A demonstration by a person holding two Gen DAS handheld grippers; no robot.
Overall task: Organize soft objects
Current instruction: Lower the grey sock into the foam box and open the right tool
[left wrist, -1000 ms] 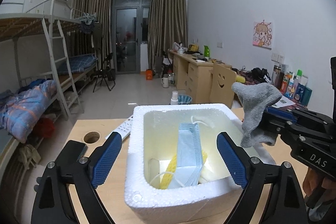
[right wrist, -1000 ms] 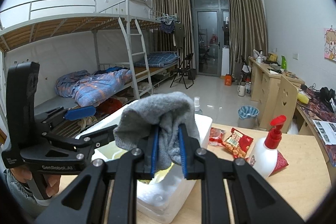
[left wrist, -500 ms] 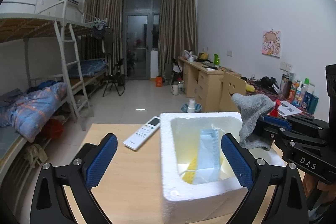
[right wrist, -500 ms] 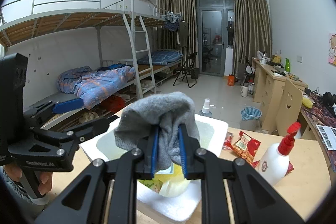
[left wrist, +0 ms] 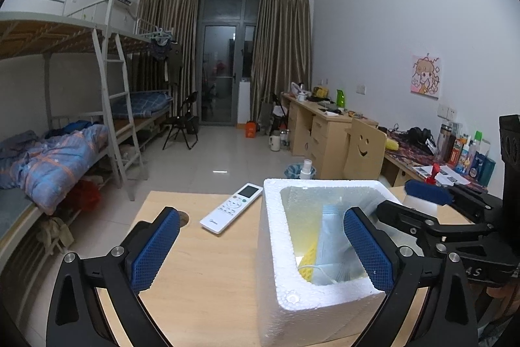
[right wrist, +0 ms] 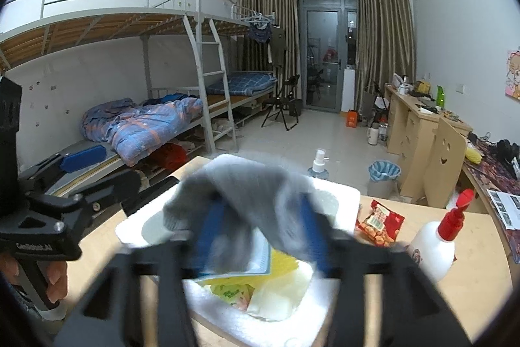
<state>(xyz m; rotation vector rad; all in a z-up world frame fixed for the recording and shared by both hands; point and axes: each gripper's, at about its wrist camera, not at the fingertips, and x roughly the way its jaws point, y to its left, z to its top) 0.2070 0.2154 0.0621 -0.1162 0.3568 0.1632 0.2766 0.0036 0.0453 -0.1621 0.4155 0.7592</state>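
Right gripper opening, grey sock loose between blurred pads, centre frame above foam box. Left gripper spread wide, empty, straddling the box's left wall. Risk: sock snagging a pad, draping over the rim rather than dropping inside.

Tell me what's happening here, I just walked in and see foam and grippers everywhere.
A person is sorting soft things into a white foam box on a wooden table. The right gripper is opening over the box, letting go of a grey sock. The left gripper waits open beside the box, holding nothing.
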